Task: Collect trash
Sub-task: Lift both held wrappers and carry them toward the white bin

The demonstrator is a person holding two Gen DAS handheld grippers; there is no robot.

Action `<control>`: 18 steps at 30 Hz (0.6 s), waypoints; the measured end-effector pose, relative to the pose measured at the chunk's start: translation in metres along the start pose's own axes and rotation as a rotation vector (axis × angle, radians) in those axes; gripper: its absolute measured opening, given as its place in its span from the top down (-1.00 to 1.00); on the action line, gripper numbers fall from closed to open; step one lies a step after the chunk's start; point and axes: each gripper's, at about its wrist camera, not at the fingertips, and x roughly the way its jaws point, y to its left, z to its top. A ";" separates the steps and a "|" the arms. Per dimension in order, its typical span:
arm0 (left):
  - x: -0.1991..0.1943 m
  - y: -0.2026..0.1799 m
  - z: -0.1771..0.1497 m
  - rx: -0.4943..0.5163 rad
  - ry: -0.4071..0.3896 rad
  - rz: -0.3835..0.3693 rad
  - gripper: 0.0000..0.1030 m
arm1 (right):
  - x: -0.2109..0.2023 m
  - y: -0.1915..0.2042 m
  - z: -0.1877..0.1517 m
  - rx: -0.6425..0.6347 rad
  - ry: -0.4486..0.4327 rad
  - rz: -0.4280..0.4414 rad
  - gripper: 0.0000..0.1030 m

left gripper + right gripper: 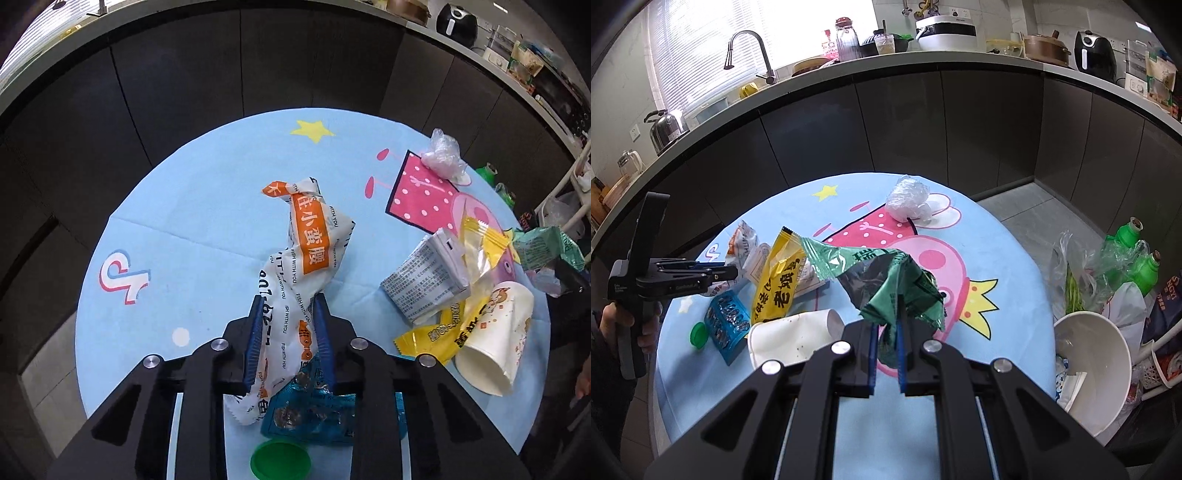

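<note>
Mostly crinkled wrappers [306, 258] on cloth [177, 206]

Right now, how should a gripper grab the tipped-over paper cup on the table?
Pinch the rim at the cup's open mouth, one jaw inside and one outside. It lies on its side near the table edge, so the wall is round and wide, while the rim is thin. Come in low from the open end; the yellow wrapper crowds the other side.

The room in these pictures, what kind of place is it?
Most likely a home kitchen: a counter with a tap, a kettle and an air fryer, above dark cabinets.
</note>
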 end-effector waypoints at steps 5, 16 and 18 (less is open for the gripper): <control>-0.040 -0.002 -0.002 -0.058 -0.061 -0.048 0.57 | -0.018 -0.004 -0.003 0.014 -0.024 0.021 0.82; -0.120 -0.069 -0.005 -0.022 -0.192 -0.221 0.58 | -0.077 -0.020 -0.014 0.053 -0.113 0.031 0.82; -0.130 -0.086 -0.006 -0.004 -0.207 -0.251 0.58 | -0.086 -0.028 -0.017 0.066 -0.125 0.024 0.82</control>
